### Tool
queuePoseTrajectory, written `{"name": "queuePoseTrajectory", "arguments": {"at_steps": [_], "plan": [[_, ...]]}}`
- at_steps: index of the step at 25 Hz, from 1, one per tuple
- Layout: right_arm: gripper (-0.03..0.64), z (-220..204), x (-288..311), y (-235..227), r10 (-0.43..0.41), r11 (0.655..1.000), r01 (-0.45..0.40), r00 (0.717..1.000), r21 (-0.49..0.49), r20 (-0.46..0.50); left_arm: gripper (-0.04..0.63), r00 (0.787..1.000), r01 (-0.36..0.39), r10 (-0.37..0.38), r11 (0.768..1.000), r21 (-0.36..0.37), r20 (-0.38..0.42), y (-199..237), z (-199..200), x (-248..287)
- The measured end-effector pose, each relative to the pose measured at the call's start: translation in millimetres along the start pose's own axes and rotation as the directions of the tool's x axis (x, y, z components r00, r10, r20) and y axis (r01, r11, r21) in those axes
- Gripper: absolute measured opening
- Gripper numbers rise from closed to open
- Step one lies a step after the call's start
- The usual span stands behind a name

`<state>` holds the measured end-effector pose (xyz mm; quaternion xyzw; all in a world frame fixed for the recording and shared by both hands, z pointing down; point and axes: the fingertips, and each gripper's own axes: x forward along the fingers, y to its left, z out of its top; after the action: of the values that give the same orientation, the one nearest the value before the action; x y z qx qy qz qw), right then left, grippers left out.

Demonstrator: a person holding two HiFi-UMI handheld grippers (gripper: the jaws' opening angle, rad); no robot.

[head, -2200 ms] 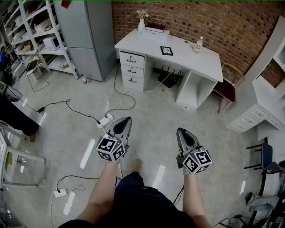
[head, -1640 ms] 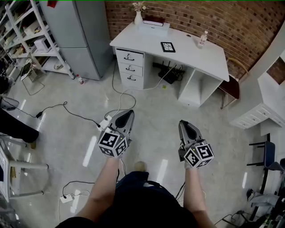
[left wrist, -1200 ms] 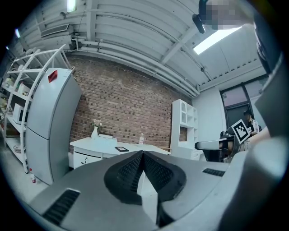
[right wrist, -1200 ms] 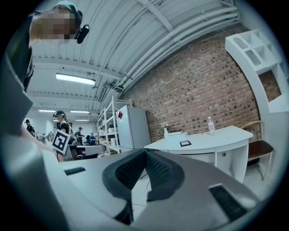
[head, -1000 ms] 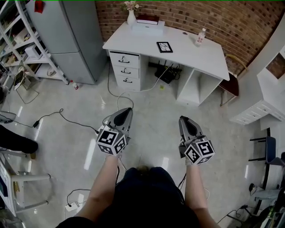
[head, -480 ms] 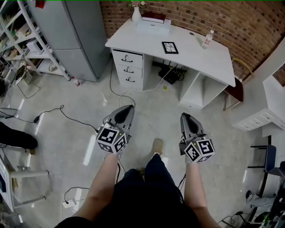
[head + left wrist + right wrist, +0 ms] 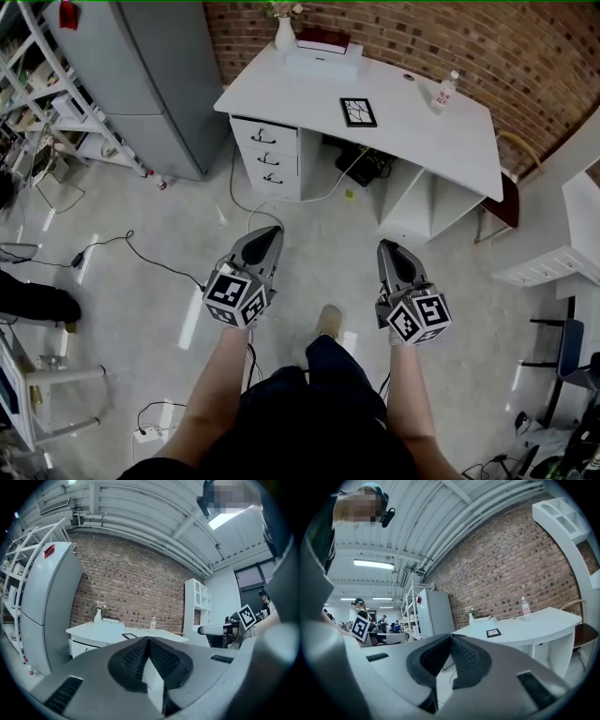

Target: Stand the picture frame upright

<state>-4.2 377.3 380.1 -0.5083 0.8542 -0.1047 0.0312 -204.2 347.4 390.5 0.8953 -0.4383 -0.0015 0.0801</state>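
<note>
picture frame point(image 7: 358, 112) flat on far bench point(image 7: 412, 145) | left hand-held gripper point(image 7: 266, 232) closed, empty | right hand-held gripper point(image 7: 386, 248) closed, empty

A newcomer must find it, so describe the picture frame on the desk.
Find the white desk against the red brick wall. Near its middle a small black-edged rectangular picture frame lies flat, while the white vase and plastic bottle stand upright.

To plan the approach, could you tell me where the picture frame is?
In the head view, the picture frame lies flat on the white desk ahead, left of the bottle and right of the vase.
</note>
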Motion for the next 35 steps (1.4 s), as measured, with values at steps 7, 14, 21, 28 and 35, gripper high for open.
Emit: {"name": "queuePoseTrajectory", "arguments": {"at_steps": [7, 14, 21, 28, 35], "plan": [[0.003, 14, 42, -48, 0.024, 1.000, -0.024, 1.000, 0.011, -0.010, 0.000, 1.000, -0.028, 0.028, 1.000, -0.003, -0.009, 18, 8, 58], [0.003, 27, 79, -93, 0.046, 0.999, -0.046, 0.999, 0.013, -0.019, 0.000, 0.998, -0.057, 0.057, 0.998, -0.017, -0.009, 32, 13, 108], [0.003, 31, 105, -128, 0.087, 0.996, -0.087, 0.995, -0.008, -0.040, 0.000, 0.997, -0.077, 0.077, 0.997, -0.020, 0.002, 37, 12, 155], [0.003, 31, 116, -154, 0.114, 0.993, -0.114, 0.992, 0.012, -0.045, 0.000, 0.996, -0.089, 0.089, 0.996, -0.029, 0.004, 37, 9, 185], [0.003, 28, 121, -168, 0.119, 0.992, -0.117, 0.992, 0.042, -0.044, 0.000, 0.995, -0.099, 0.099, 0.995, -0.030, -0.020, 35, 3, 194]]}}
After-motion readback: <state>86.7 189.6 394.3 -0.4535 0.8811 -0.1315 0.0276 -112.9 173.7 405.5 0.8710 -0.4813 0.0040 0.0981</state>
